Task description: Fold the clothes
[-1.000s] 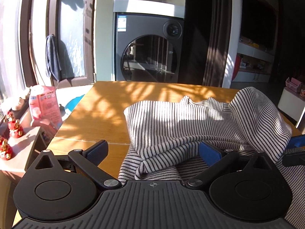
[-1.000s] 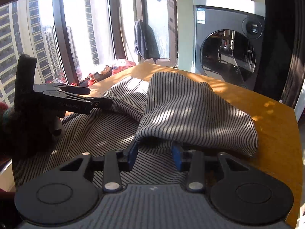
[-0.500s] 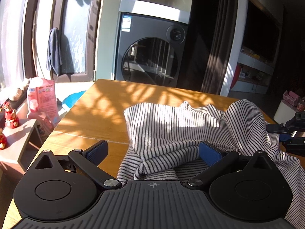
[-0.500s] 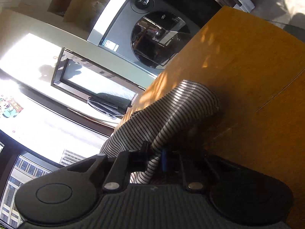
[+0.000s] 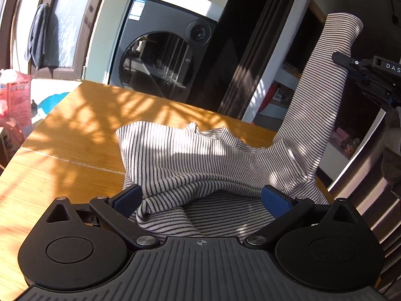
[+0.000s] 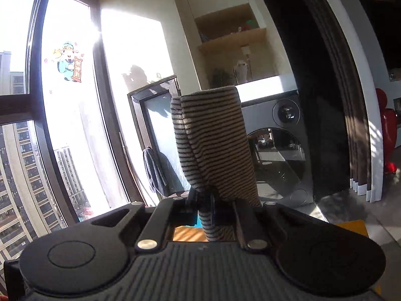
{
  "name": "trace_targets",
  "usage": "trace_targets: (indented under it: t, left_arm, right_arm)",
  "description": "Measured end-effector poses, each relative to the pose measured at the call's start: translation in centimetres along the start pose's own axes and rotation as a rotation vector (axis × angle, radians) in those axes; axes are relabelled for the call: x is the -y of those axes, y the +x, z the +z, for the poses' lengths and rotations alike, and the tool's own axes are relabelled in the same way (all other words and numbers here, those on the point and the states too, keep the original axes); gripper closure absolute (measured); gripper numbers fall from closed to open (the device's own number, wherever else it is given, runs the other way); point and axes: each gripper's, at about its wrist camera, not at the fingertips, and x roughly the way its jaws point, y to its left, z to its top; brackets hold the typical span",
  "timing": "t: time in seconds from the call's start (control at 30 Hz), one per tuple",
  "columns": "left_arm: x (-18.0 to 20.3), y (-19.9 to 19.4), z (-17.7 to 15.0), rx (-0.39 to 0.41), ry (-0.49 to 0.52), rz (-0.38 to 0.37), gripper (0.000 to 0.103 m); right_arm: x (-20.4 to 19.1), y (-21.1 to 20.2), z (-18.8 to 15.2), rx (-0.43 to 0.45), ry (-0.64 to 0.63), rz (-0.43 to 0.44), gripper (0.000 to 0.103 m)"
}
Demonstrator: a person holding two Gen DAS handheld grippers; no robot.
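Note:
A black-and-white striped top (image 5: 190, 160) lies bunched on the wooden table (image 5: 75, 135). My left gripper (image 5: 200, 198) is open, its blue pads on either side of the near folds, low over the cloth. My right gripper (image 6: 203, 208) is shut on the top's sleeve (image 6: 213, 145), which stands up past the fingers. In the left wrist view the sleeve (image 5: 323, 95) is stretched up high at the right, with the right gripper (image 5: 363, 75) clamped on it.
A grey washing machine (image 5: 160, 60) stands behind the table. A pink carton (image 5: 15, 105) and a blue dish (image 5: 52, 100) sit on the ledge at left. Tall windows (image 6: 62, 125) are to the left, dark curtains (image 5: 253, 50) to the right.
My right gripper has closed on the sleeve and lifted it high off the table. My left gripper stays open at the near folds, tilted a little.

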Motion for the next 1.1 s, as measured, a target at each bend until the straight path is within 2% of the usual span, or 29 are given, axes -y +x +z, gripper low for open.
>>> trace_targets:
  t: [0.13, 0.23, 0.3, 0.37, 0.5, 0.6, 0.7, 0.77, 0.8, 0.9, 0.93, 0.97, 1.03, 1.07, 1.1]
  left_arm:
    - [-1.9, -2.8, 0.1, 0.042, -0.034, 0.030, 0.000]
    - [-3.0, -3.8, 0.4, 0.063, -0.057, 0.045, 0.000]
    - [-3.6, -4.1, 0.5, 0.072, -0.074, 0.051, 0.000]
    - [-3.9, -4.1, 0.5, 0.073, -0.081, 0.050, 0.000]
    - [-4.1, -3.0, 0.8, 0.058, -0.095, 0.040, 0.000]
    - [-4.8, -1.7, 1.2, 0.025, -0.179, 0.002, 0.000]
    - [-5.5, -0.2, 1.6, -0.027, -0.274, -0.036, 0.001]
    - [-5.8, 0.9, 1.8, -0.063, -0.303, -0.022, 0.004]
    - [-6.0, 1.6, 1.9, -0.079, -0.315, 0.003, 0.005]
    - [-5.6, 2.6, 2.2, -0.079, -0.278, 0.085, 0.014]
    - [-5.2, 2.9, 2.3, -0.085, -0.254, 0.092, 0.021]
    - [-4.8, 3.2, 2.4, -0.093, -0.230, 0.093, 0.038]
    - [-3.7, 3.6, 2.6, -0.093, -0.151, 0.111, 0.055]
    - [-2.9, 3.7, 2.7, -0.079, -0.097, 0.129, 0.067]
    - [-2.1, 3.5, 2.9, -0.054, -0.030, 0.147, 0.074]
  right_arm:
    - [-4.3, 3.6, -2.4, -0.118, -0.065, 0.094, 0.094]
    - [-6.4, 5.8, -4.1, -0.237, -0.088, 0.139, 0.089]
    - [-7.2, 6.3, -4.6, -0.271, -0.078, 0.183, 0.075]
    - [-7.3, 5.8, -4.8, -0.268, -0.092, 0.200, 0.067]
    - [-5.1, 4.1, -4.5, -0.249, -0.067, 0.154, 0.049]
    - [-2.4, 3.5, -5.4, -0.266, -0.049, 0.061, 0.049]
    - [0.8, 3.1, -8.5, -0.352, -0.013, -0.044, 0.049]
    - [2.5, 3.2, -10.8, -0.420, 0.002, -0.108, 0.055]
    - [3.1, 2.8, -11.7, -0.427, -0.003, -0.117, 0.057]
    - [2.5, 1.8, -12.4, -0.386, -0.086, -0.119, 0.056]
    - [2.0, 1.9, -12.4, -0.381, -0.098, -0.119, 0.054]
    - [1.8, 2.0, -12.5, -0.377, -0.110, -0.118, 0.052]
    - [1.8, 2.0, -12.6, -0.372, -0.111, -0.113, 0.050]
    - [2.0, 1.9, -12.6, -0.369, -0.104, -0.106, 0.049]
    - [2.1, 2.1, -12.4, -0.364, -0.094, -0.102, 0.049]
